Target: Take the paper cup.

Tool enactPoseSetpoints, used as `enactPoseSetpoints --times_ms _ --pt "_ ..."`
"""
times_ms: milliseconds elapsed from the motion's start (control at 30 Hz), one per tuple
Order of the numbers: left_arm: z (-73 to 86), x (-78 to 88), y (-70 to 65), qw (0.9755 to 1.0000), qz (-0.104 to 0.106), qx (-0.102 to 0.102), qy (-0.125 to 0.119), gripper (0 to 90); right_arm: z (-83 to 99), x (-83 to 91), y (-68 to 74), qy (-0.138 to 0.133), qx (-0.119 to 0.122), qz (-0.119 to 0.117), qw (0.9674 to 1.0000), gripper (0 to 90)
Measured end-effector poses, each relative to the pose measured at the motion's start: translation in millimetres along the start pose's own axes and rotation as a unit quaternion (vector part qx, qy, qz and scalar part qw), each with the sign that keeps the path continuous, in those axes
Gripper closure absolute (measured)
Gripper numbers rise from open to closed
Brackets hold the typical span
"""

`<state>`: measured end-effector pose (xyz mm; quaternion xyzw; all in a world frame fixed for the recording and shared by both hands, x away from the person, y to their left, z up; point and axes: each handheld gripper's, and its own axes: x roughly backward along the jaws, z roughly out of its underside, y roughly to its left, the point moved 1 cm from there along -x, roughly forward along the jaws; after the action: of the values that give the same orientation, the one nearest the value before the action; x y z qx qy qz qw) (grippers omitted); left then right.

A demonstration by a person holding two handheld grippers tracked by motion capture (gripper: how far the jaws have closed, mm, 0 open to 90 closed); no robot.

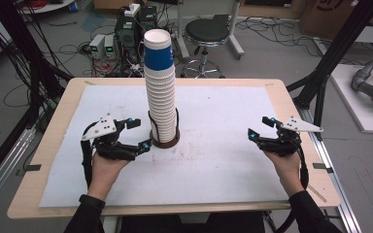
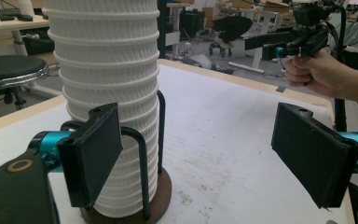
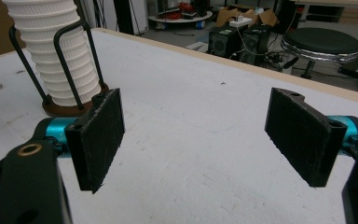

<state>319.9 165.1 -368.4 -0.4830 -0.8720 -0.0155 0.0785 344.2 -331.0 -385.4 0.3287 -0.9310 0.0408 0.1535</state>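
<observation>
Cup stack (image 1: pixel 160 87) upright (long axis vertical), left gripper (image 1: pixel 137 132) open beside it, right gripper (image 1: pixel 261 129) open

A cup stack (image 1: pixel 159 92) stands in a wire holder (image 1: pixel 164 137) near the middle of the bench (image 1: pixel 223 170). The left tongs (image 1: pixel 141 132) sit just left of the holder, perhaps touching it; the right tongs (image 1: pixel 260 128) lie well right of it.

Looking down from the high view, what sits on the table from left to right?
Left claw → tall stack of paper cups in its wire holder → right claw, all on the white-covered table.
</observation>
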Motion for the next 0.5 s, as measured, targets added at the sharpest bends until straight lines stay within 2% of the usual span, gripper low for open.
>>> enactPoseSetpoints --times_ms 333,467,500 --pt "-6.5 0.6 -0.3 1.0000 0.000 -0.003 -0.008 16.1 -0.8 2.1 -0.9 -0.007 0.004 0.004 1.0000 20.2" --pt "-13.8 0.8 0.9 0.9999 -0.001 -0.001 -0.017 14.1 -1.0 2.6 -0.9 -0.005 0.008 0.005 0.9999 20.2" --pt "-18.6 1.2 1.5 0.9997 -0.002 -0.004 -0.026 14.1 -1.0 3.1 -1.1 -0.004 0.007 0.005 1.0000 20.2"
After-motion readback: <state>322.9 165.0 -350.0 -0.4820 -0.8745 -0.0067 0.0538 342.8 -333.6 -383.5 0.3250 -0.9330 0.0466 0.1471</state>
